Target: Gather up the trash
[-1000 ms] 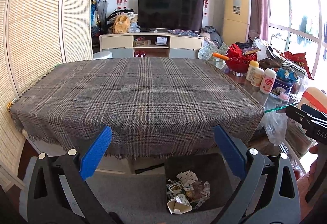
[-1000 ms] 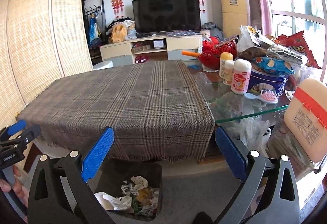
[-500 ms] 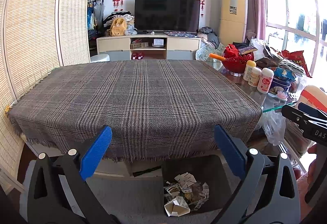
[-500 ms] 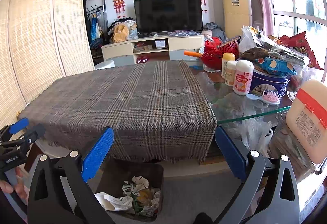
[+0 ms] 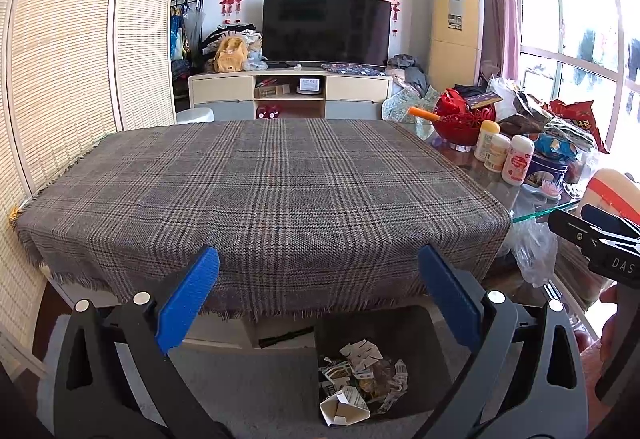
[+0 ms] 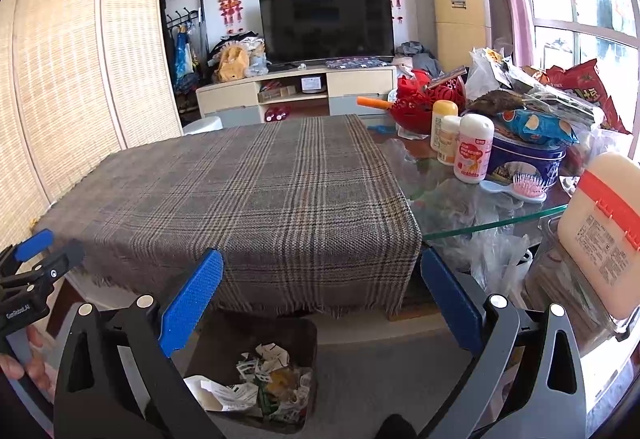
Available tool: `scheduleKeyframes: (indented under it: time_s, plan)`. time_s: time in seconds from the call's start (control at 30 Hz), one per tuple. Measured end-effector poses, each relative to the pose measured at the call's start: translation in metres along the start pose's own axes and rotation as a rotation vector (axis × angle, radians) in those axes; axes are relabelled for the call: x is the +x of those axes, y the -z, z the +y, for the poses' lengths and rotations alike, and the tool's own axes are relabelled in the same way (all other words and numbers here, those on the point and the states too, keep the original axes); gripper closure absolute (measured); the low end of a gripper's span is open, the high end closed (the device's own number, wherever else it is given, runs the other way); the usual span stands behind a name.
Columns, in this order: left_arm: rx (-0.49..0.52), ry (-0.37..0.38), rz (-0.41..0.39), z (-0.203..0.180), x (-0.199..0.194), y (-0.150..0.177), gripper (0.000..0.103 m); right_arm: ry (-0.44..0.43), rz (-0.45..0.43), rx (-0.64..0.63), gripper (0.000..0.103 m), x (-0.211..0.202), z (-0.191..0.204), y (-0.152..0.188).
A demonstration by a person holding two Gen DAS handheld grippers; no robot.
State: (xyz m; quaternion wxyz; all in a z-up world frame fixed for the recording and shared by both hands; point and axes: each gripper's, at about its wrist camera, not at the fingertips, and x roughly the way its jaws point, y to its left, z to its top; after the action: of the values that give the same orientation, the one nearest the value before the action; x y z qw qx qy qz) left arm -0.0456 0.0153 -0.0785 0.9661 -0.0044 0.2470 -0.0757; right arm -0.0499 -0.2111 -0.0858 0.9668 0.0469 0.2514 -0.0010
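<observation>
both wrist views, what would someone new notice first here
The grey plaid tablecloth fills the middle of both views, bare of any objects. Below its near edge, on the floor, a dark trash bin holds torn paper scraps. The open left gripper and open right gripper frame it, both empty, while bottles, snack bags and a red basket crowd the glass table to the right.

Bin point(image 5: 372, 367) on floor before cloth-covered table point(image 5: 256, 191); bottles point(image 6: 460, 143) at right.
</observation>
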Motion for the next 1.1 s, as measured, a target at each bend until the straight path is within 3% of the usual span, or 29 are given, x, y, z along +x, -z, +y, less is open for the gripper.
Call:
scheduleKeyframes:
  time_s: [1.1]
  plan:
    - [-0.007, -0.016, -0.006, 0.0098, -0.0034, -0.0007, 0.008, 0.004, -0.009, 0.009, 0.003, -0.0015, -0.0002, -0.0007]
